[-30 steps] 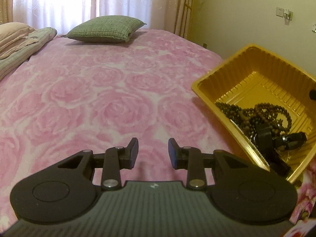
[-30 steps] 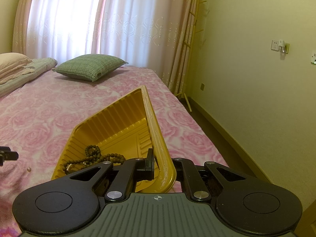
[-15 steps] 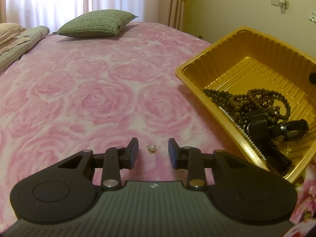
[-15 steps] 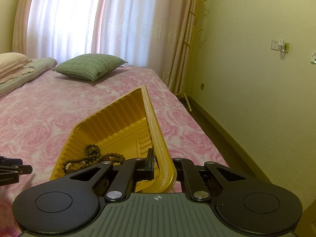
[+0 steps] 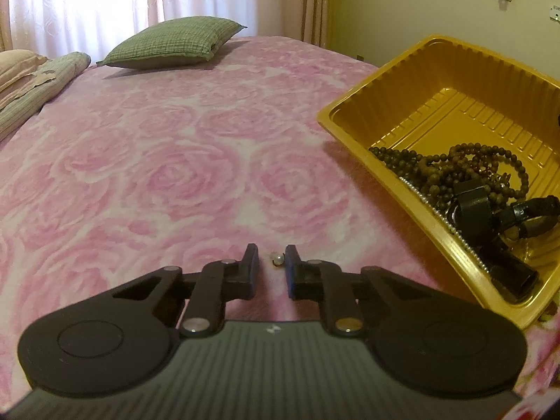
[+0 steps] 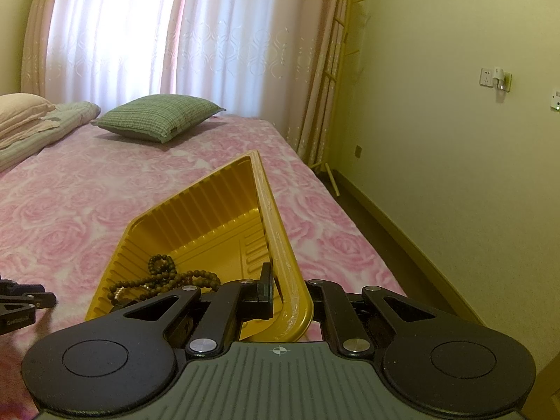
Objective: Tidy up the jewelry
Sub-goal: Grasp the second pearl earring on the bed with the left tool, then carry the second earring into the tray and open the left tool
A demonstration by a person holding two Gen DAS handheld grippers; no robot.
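Between the just-narrowing, untouching left tongs [image 5: 272, 262] lies a bead [image 5: 276, 259]; right tongs [image 6: 287, 288] clamp the tray [image 6: 280, 245].

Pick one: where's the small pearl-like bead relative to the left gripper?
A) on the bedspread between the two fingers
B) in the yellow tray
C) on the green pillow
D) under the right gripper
A: in the left wrist view the bead lies on the pink bedspread in the gap between the left gripper fingers, outside the yellow tray.
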